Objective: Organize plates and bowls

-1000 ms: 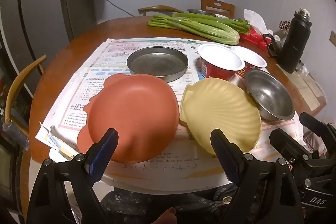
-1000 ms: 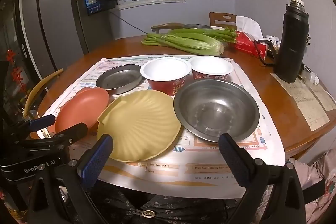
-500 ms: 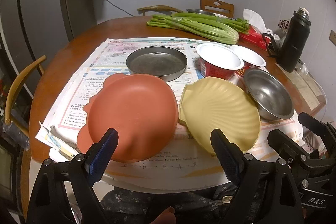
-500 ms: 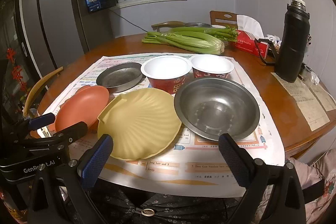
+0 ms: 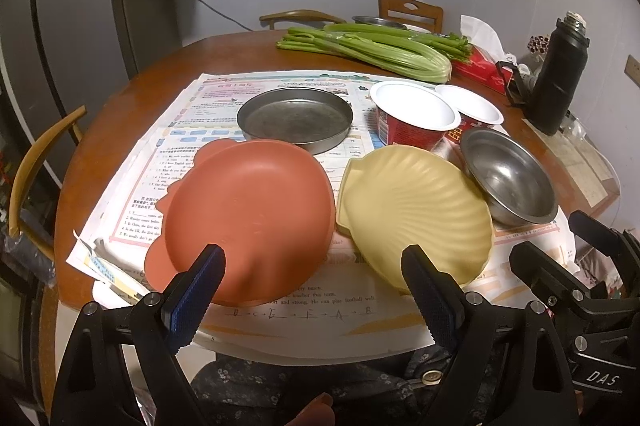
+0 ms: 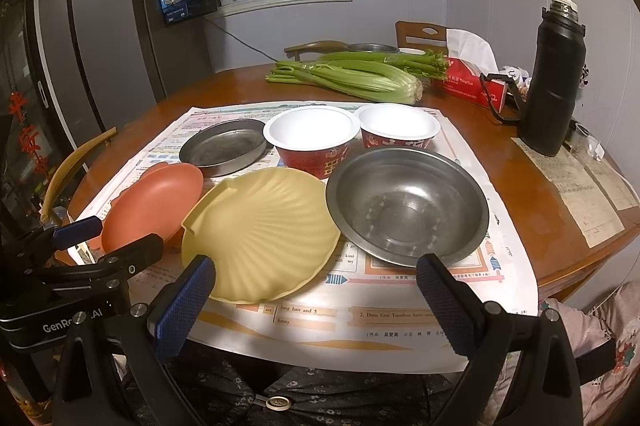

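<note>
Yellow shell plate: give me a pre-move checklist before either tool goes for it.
1. Left tool open and empty: ok.
2. Right tool open and empty: ok.
3. Yellow shell plate lying flat with its near rim exposed: ok.
4. Nothing on the plate: ok.
5. Clearance from the steel bowl: not ok, the rims look touching or overlapping.
6. Gap to the orange plate: cannot tell, edges very close.

Terracotta plate (image 5: 248, 210), ribbed pale-yellow shell plate (image 5: 416, 210)
</note>
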{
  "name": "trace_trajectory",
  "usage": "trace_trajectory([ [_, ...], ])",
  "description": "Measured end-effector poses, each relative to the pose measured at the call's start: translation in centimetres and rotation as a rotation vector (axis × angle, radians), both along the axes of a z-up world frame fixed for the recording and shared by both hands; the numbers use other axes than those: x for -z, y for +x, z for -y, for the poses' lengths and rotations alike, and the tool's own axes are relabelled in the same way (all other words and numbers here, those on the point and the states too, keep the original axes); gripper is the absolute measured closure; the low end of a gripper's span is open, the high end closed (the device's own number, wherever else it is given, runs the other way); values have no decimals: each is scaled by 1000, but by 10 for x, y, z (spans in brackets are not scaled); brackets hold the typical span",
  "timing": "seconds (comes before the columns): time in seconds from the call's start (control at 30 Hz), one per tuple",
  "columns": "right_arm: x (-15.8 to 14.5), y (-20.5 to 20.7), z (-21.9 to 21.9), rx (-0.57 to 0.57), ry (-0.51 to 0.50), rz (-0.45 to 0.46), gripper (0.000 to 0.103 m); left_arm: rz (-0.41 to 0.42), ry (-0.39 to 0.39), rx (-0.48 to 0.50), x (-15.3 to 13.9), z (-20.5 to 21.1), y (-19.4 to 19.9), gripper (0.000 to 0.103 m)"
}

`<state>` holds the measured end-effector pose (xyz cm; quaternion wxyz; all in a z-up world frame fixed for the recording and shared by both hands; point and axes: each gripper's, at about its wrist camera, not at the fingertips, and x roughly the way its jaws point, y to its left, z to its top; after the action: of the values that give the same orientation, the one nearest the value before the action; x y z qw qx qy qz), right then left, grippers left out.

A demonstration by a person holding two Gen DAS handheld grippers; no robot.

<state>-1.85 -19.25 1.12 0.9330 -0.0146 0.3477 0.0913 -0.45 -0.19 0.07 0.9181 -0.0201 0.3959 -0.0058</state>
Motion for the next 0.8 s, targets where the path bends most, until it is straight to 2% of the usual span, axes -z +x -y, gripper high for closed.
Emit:
trace_trajectory([
  [0.8,2,-1,-1,-3,-7,-5,2,3,3,13,0,4,-1,13],
])
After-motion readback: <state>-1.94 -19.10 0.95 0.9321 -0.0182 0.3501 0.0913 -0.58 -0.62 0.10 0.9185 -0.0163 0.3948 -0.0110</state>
